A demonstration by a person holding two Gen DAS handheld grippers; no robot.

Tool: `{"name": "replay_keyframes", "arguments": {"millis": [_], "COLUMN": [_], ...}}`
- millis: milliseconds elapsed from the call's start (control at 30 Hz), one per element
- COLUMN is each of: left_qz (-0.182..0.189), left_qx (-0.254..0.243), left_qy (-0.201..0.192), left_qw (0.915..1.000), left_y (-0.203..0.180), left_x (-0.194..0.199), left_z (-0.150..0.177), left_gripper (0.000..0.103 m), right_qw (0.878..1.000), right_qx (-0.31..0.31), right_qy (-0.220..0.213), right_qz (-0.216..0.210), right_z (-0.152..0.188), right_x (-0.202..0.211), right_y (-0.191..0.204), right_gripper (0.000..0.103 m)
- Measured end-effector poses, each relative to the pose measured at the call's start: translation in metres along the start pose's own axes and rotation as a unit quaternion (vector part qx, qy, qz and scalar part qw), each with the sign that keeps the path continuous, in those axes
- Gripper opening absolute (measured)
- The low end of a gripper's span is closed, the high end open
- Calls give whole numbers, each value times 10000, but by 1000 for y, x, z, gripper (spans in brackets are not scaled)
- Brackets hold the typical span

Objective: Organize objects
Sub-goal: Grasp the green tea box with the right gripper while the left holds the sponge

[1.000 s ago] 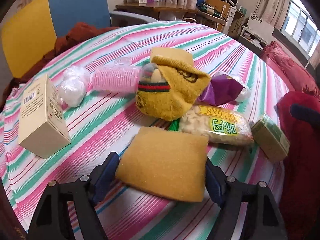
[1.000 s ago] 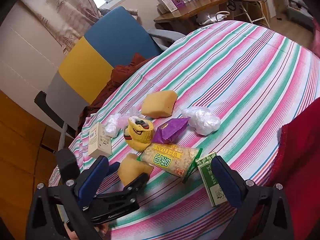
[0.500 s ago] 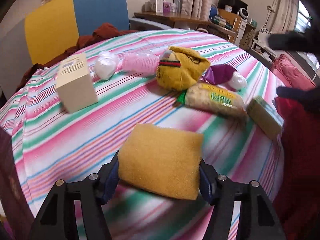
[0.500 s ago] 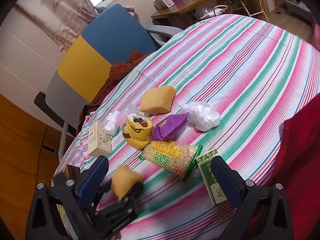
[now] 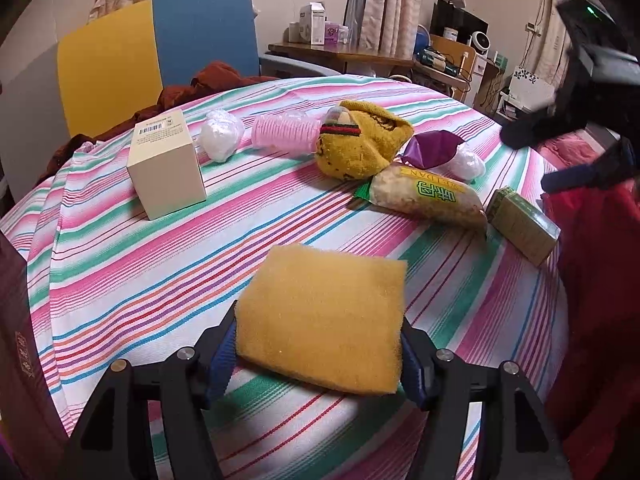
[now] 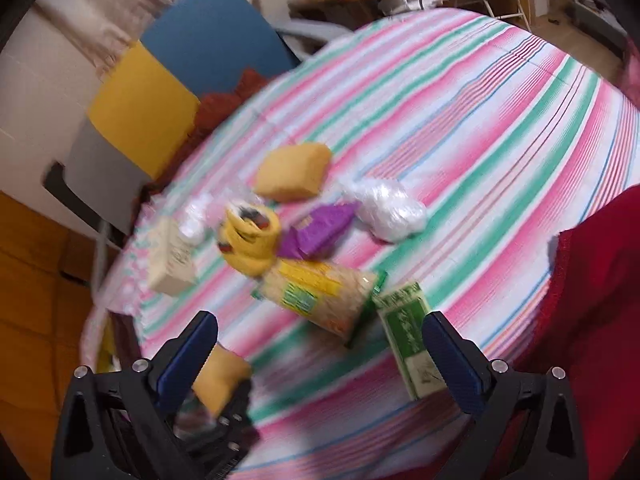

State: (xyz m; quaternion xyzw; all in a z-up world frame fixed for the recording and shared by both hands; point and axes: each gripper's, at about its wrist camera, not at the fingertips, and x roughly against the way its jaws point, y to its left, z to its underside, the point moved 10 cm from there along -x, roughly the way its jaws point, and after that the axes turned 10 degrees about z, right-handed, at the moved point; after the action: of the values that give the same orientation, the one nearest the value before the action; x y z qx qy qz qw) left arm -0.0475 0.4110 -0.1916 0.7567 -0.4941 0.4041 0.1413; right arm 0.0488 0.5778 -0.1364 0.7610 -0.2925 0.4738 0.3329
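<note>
Two grippers are working: the left gripper [image 5: 318,354] is clamping a sponge [image 5: 324,316] above the near table [image 5: 120,280] edge, while the right gripper [image 6: 320,354] is hovering wide-jawed and empty, nearer the green box [image 6: 412,340].

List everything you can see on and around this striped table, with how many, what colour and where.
sponge: 2, yellow; one in the left gripper, one at the far end of the pile
cream box: 1, left side of table
plastic wads: 2, white; one beside the cream box, one by the purple packet
pink roll: 1, behind the sock
sock: 1, yellow, mid-table
purple packet: 1, right of the sock
snack bag: 1, yellow-green label, in front of the sock
green box: 1, near right edge
tablecloth: 1, pink, green, white stripes
chair: 1, yellow, blue, behind table
left gripper: 1, black, shut on a sponge
right gripper: 1, black, open, above the near edge
</note>
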Motion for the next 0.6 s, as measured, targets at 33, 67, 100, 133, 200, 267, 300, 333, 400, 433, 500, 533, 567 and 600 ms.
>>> {"name": "replay_keyframes", "arguments": {"millis": [33, 67, 100, 133, 200, 267, 300, 333, 400, 433, 500, 533, 567, 600], "left_qz": [-13, -17, -18, -14, 11, -3, -7, -17, -11, -7, -27, -39, -38, -35], "left_qx": [-16, -28, -34, -32, -19, -29, -32, -40, -35, -33, -39, -41, -25, 11], "left_qy": [-11, -29, -36, -42, -62, -62, -63, -63, -66, -69, -67, -62, -55, -33], "left_qw": [10000, 10000, 10000, 10000, 10000, 10000, 10000, 10000, 10000, 10000, 10000, 10000, 10000, 10000], "left_y": [0, 0, 0, 0, 0, 0, 0, 0, 0, 0, -1, -1, -1, 0], "left_x": [-1, -1, -1, -1, -1, -1, -1, -1, -1, -1, -1, -1, -1, 0], "left_z": [-1, -1, -1, -2, -1, -1, -1, -1, -2, -2, -2, -3, -3, -4], "left_gripper": [68, 69, 69, 69, 69, 69, 69, 69, 69, 69, 68, 68, 67, 67], "right_qw": [9991, 9978, 9957, 9929, 9868, 9806, 9783, 9753, 9686, 9650, 9654, 9667, 9687, 9705], "right_qx": [309, 485, 656, 818, 1067, 1255, 1323, 1451, 1648, 1749, 1747, 1708, 1650, 1588], "right_qy": [75, 139, 252, 403, 661, 1004, 1143, 1178, 1254, 1274, 1235, 1214, 1170, 1127], "right_qz": [279, 439, 596, 766, 1020, 1118, 1110, 1180, 1374, 1484, 1488, 1468, 1441, 1424], "right_z": [1, 1, 2, 3, 6, 13, 16, 17, 21, 23, 22, 22, 21, 20], "right_x": [-2, -3, -6, -11, -22, -36, -41, -43, -49, -51, -51, -51, -50, -49], "right_y": [0, 0, -2, -5, -13, -18, -18, -17, -17, -17, -18, -19, -21, -22], "right_gripper": [99, 91, 84, 81, 73, 61, 52, 51, 37, 34, 33, 32, 32, 31]}}
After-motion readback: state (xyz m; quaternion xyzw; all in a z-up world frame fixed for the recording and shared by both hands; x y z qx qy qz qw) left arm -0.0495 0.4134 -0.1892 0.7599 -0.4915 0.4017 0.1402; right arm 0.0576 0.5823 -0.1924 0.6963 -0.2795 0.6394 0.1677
